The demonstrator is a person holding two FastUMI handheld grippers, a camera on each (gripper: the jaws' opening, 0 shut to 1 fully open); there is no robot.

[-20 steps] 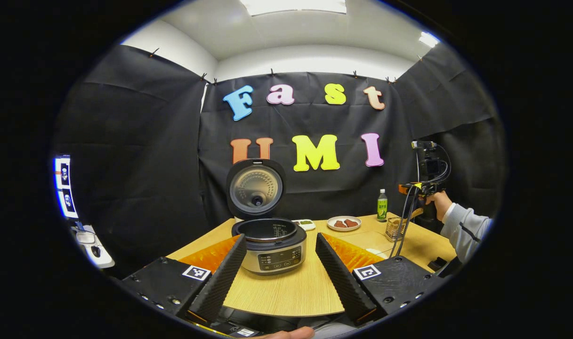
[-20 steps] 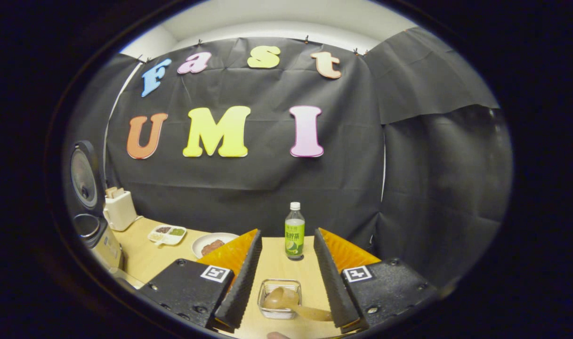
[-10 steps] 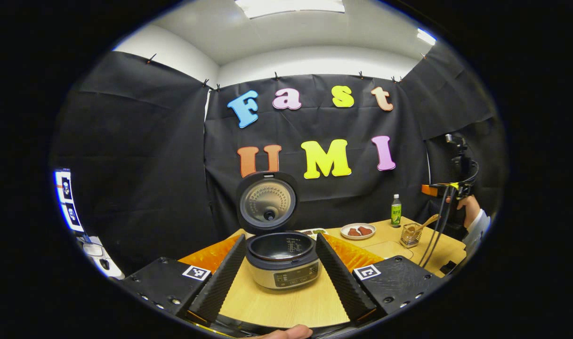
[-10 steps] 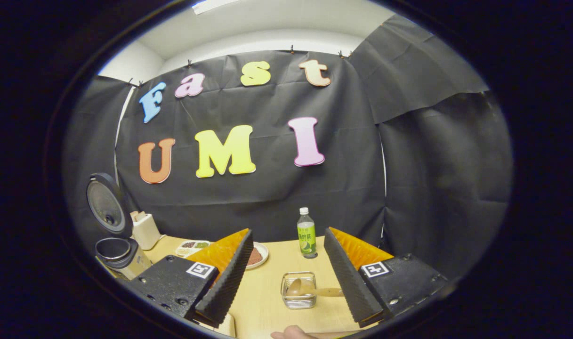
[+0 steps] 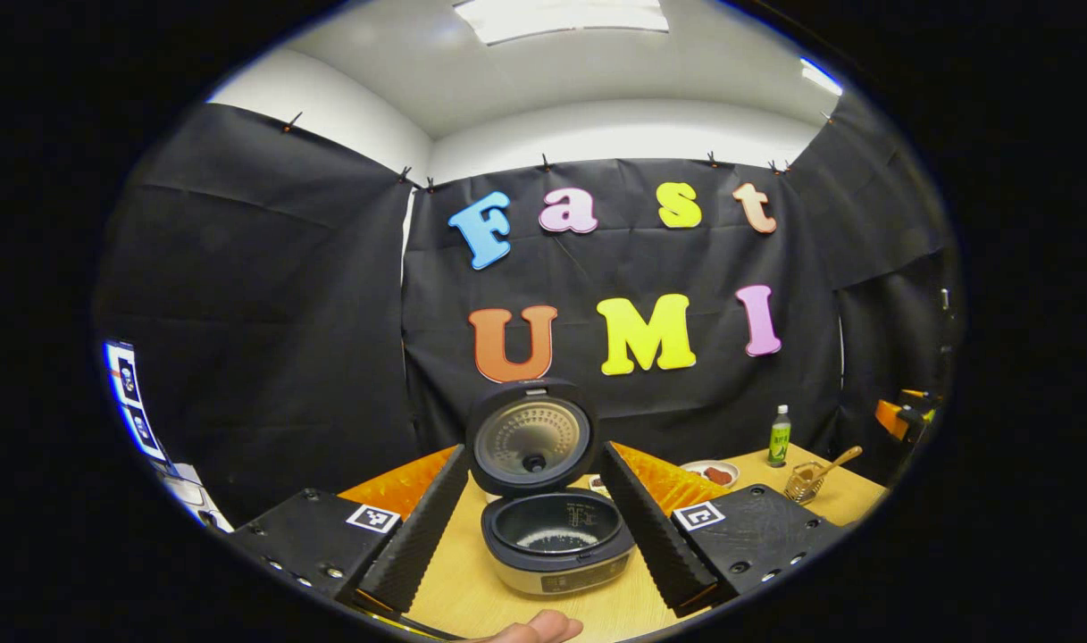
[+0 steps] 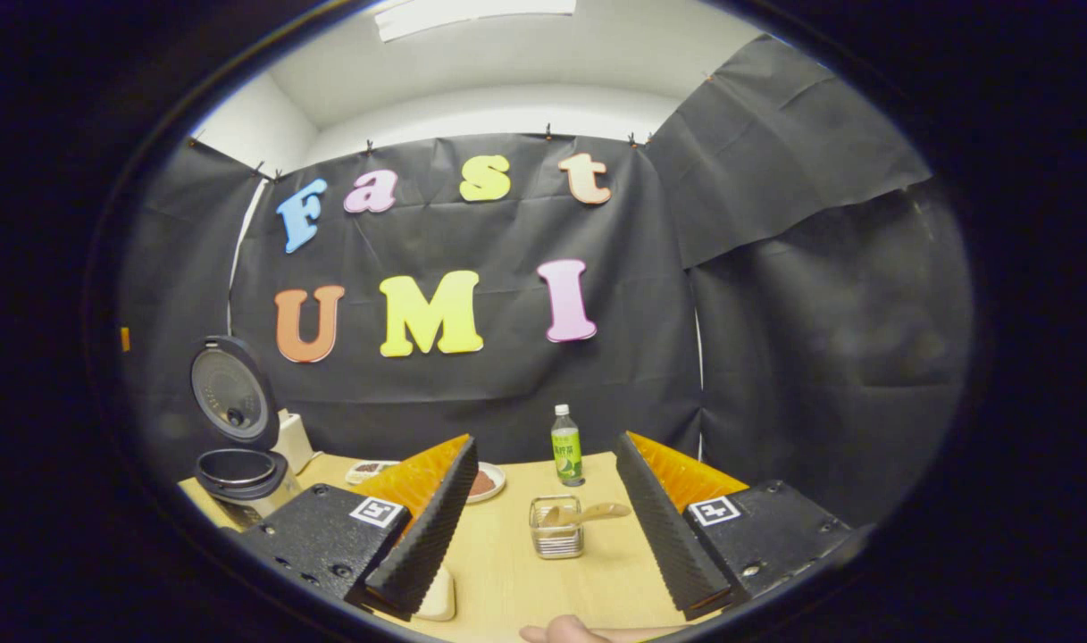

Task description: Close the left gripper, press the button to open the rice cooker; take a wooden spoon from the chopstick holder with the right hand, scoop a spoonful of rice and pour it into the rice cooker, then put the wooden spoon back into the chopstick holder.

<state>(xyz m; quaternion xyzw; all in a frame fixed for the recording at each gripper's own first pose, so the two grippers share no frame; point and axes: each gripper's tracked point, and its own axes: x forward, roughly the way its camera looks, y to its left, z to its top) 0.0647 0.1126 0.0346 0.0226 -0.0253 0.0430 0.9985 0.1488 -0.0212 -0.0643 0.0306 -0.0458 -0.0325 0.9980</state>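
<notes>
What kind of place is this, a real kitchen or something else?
Probably a staged recording booth, not a kitchen: black cloth walls, one wooden table with a rice cooker and chopstick holder.

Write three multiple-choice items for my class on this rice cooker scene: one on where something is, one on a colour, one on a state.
1. Where is the wooden spoon?
A. In the chopstick holder
B. Inside the rice cooker
C. Flat on the table

2. What colour is the label on the bottle?
A. Red
B. Green
C. Blue

3. How is the rice cooker lid?
A. Shut
B. Taken off and lying on the table
C. Raised open

Answers:
1. A: in the right gripper view the spoon's bowl sits in the holder and its handle sticks out to one side.
2. B: the band round the bottle is green under a white cap.
3. C: in the left gripper view the lid stands up behind the rice cooker, whose inner pot is open to view.
</notes>
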